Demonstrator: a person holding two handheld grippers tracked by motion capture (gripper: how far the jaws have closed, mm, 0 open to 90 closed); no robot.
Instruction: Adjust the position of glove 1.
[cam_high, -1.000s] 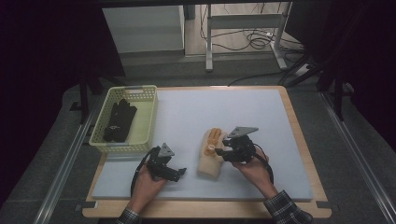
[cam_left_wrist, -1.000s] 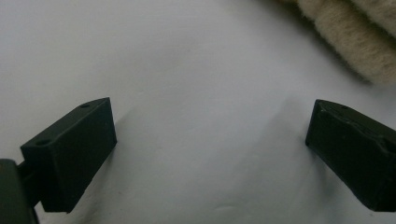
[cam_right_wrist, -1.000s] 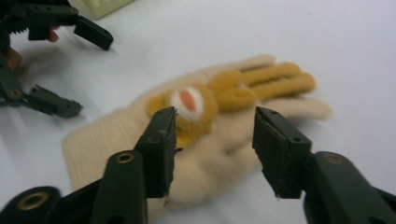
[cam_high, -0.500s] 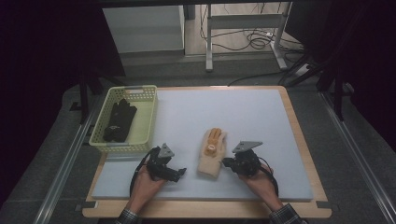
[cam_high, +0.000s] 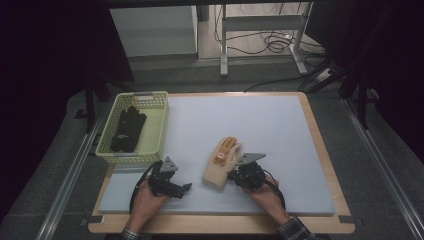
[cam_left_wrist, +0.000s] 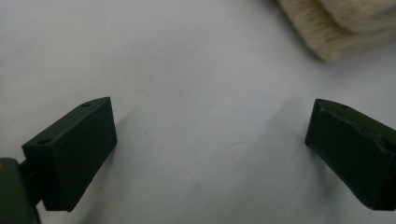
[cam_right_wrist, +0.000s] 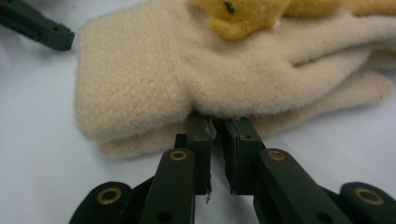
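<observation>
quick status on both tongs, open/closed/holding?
Left tongs: open, holding nothing, over the bare white mat.
Right tongs: jaws nearly together at the edge of the cream glove; whether they grip it cannot be told.

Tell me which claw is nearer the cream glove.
Right. The right claw is at the cream glove, its jaws nearly closed against the glove's edge. The left claw sits apart on the mat, jaws wide open, off the glove's cuff end.

On the white table (cam_high: 280, 130), a cream glove (cam_high: 221, 162) with an orange patch lies between the left gripper (cam_high: 186, 188) and the right gripper (cam_high: 235, 176), which touches its edge, while black gloves (cam_high: 127, 129) fill a yellow basket (cam_high: 156, 131).
</observation>
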